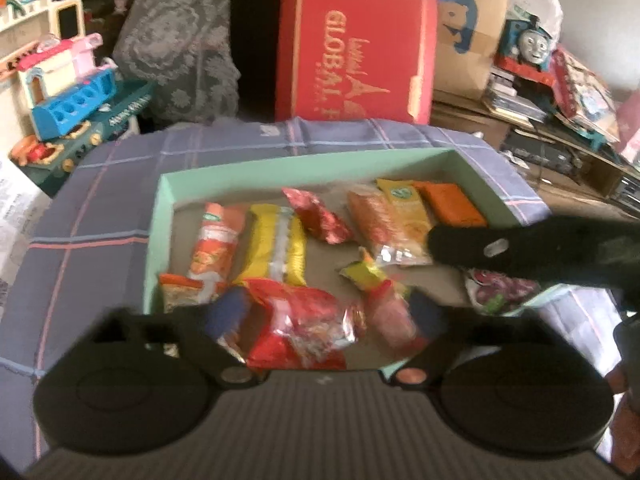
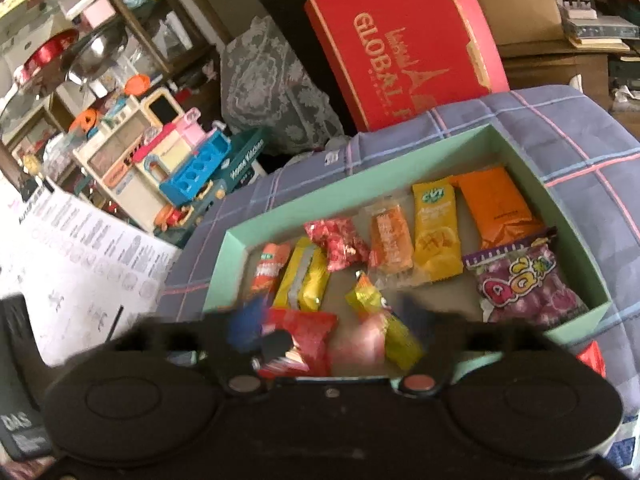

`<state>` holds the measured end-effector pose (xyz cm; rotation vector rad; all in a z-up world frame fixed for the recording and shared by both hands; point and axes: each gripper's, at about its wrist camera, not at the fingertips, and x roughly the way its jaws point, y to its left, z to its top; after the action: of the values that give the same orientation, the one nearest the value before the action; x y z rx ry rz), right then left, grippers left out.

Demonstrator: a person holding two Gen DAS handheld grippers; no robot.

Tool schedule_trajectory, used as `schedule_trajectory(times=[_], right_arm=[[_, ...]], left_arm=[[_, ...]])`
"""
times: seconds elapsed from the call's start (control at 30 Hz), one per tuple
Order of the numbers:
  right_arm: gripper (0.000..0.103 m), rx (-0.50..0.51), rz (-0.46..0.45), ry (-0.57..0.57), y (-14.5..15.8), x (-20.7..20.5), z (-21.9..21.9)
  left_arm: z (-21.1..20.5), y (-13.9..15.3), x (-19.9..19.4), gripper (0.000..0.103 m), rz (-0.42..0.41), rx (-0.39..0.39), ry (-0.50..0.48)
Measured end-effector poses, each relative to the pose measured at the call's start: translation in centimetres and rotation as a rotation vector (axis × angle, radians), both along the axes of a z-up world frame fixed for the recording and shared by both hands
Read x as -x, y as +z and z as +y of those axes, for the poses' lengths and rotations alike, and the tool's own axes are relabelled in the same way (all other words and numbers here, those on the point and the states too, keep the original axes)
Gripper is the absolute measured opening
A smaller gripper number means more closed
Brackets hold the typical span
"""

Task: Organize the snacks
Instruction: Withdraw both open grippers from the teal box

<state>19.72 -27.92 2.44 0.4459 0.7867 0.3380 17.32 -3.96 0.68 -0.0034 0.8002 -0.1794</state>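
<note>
A shallow green box [image 1: 280,164] [image 2: 360,184] lies on a purple plaid cloth [image 1: 100,208] and holds several snack packets. Among them are a yellow packet [image 1: 280,248] [image 2: 304,276], an orange one [image 1: 452,204] [image 2: 496,208] and a purple gummy bag [image 1: 500,292] [image 2: 524,280]. My left gripper [image 1: 328,316] hangs open over the box's near end, a red packet [image 1: 300,328] lying loose below its fingers. My right gripper [image 2: 332,316] is open too, over the same red packet [image 2: 308,332]. One of its black fingers [image 1: 472,246] reaches in from the right.
A red box marked GLOBAL [image 1: 352,52] [image 2: 400,48] stands behind the cloth beside a grey lace cushion [image 1: 180,48]. A toy kitchen set [image 1: 68,80] [image 2: 160,160] crowds the left, and cardboard boxes with a toy train [image 1: 528,44] the right. A printed sheet [image 2: 80,248] lies near left.
</note>
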Motion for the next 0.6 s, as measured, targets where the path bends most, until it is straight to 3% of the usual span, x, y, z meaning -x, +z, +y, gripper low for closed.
schedule_trajectory(times=[0.47, 0.6], right_arm=[[0.103, 0.083, 0.001, -0.003, 0.4, 2.5, -0.3], [0.103, 0.067, 0.011, 0.005, 0.5, 3.7, -0.8]], left_arm=[[0.7, -0.2, 2.5, 0.103, 0.024, -0.010, 0.000], [0.8, 0.4, 3.7, 0.103, 0.015, -0.005, 0.001]])
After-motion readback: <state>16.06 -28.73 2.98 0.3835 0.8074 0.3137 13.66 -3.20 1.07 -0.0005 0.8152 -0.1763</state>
